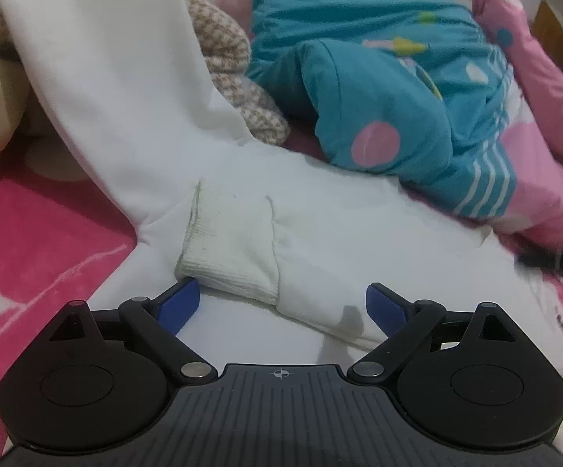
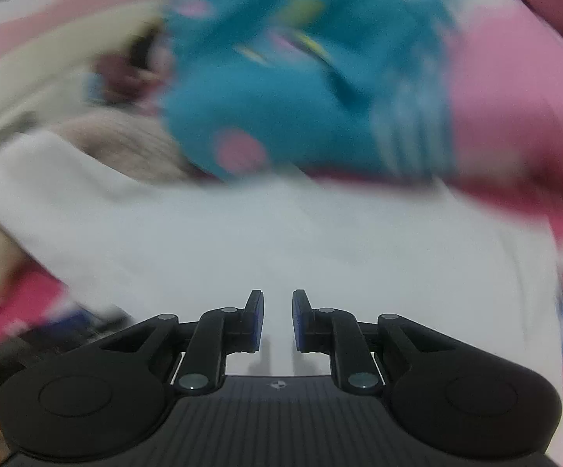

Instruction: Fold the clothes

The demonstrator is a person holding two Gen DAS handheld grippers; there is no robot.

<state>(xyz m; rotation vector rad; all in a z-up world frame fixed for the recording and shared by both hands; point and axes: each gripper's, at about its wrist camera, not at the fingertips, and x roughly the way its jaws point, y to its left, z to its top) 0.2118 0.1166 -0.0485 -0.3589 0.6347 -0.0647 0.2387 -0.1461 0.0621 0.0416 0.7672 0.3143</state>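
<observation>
A white sweatshirt [image 1: 320,214] lies spread on a pink bed. One sleeve lies folded across its body, and the ribbed cuff [image 1: 230,249] rests just in front of my left gripper [image 1: 281,305]. The left gripper is wide open and empty, its blue pads on either side of the cuff's near end. The other sleeve [image 1: 98,78] runs up to the far left. The right wrist view is blurred by motion. There my right gripper [image 2: 277,319] hovers over the white sweatshirt [image 2: 281,233] with its jaws a narrow gap apart and nothing between them.
A teal quilt with pink dots [image 1: 378,78] is heaped at the back, also in the right wrist view [image 2: 281,97]. A beige checked garment [image 1: 234,66] lies beside it. A pink pillow [image 1: 534,89] is at the right. The pink blanket [image 1: 36,241] covers the bed.
</observation>
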